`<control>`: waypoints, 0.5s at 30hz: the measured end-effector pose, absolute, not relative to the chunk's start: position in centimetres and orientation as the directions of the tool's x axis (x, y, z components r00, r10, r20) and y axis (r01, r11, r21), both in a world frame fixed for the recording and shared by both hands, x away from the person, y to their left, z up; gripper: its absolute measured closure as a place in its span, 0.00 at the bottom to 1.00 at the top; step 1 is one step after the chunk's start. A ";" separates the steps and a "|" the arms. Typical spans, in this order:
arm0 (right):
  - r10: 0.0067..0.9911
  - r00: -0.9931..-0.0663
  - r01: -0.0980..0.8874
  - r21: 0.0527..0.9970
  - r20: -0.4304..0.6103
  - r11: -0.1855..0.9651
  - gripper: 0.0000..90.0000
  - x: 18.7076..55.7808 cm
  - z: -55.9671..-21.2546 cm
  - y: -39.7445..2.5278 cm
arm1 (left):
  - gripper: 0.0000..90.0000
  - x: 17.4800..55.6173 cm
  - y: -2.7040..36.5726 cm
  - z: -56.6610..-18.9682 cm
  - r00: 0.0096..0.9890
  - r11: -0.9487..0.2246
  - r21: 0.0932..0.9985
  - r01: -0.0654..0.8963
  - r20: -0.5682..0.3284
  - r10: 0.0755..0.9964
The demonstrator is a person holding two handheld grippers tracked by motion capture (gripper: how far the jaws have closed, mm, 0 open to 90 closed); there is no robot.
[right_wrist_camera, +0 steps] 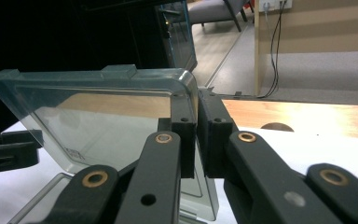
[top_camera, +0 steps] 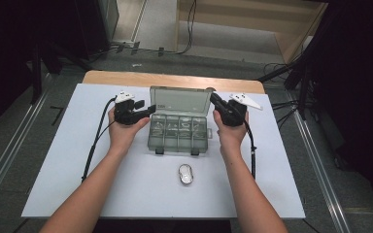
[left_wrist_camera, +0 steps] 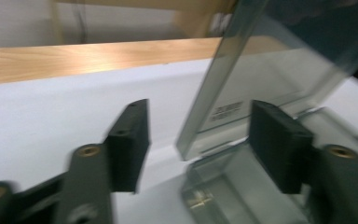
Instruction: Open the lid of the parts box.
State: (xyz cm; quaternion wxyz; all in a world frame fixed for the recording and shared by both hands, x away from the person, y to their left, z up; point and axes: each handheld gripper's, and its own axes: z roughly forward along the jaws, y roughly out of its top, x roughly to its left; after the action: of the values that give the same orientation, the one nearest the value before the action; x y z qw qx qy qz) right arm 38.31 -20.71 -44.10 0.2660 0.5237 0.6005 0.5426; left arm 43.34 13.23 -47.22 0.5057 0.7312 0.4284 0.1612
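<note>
nearest first: a small silver oval object (top_camera: 186, 174) lies on the white table cover (top_camera: 68, 184), on the person's side of both tools and untouched. beyond it, between the two tools, sits the clear compartment box (top_camera: 178, 133), two latches on its near edge, lid (top_camera: 179, 100) raised about upright at the far side. right gripper (right_wrist_camera: 196, 135) has its jaws closed on the lid's edge near the upper corner, pads pinching the clear plastic from both sides. left gripper (left_wrist_camera: 198, 144) stands with jaws wide apart, straddling the lid's other side edge above the box corner, neither pad touching; that view is blurred, so the exact clearance is hard to tell. small metal parts show in a compartment just below its jaws. past the tools, the bare wooden table edge (top_camera: 175, 77), then floor and cables. judgement: lid is held at one corner only, so a pull from the right could twist it on the hinge or drag the light box across the cover. if the left closes off-centre it may knock the lid and tip parts out.
</note>
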 end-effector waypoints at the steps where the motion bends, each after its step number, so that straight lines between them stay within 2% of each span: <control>1: 0.918 -0.309 0.342 0.930 0.250 -0.139 0.94 38.4 -44.1 -20.7 | 0.57 43.4 13.1 -47.3 0.579 -0.128 0.876 0.466 -0.192 0.792; 2: 0.917 -0.309 0.342 0.929 0.250 -0.138 0.94 38.5 -44.1 -20.7 | 0.64 43.5 13.0 -47.4 0.576 -0.136 0.872 0.471 -0.187 0.796; 6: 0.920 -0.304 0.346 0.928 0.248 -0.136 0.94 38.9 -44.0 -20.7 | 0.73 43.6 12.6 -47.6 0.579 -0.147 0.873 0.465 -0.174 0.796; 15: 0.927 -0.294 0.353 0.928 0.232 -0.120 0.95 39.7 -43.9 -20.6 | 0.86 43.7 11.6 -47.9 0.528 -0.177 0.867 0.467 -0.112 0.842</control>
State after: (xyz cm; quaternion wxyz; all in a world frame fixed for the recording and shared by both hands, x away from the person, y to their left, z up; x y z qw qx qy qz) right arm 39.72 -20.63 -43.94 0.2712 0.5288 0.6054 0.5295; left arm 43.74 11.63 -47.92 0.4648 0.7402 0.4419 0.2019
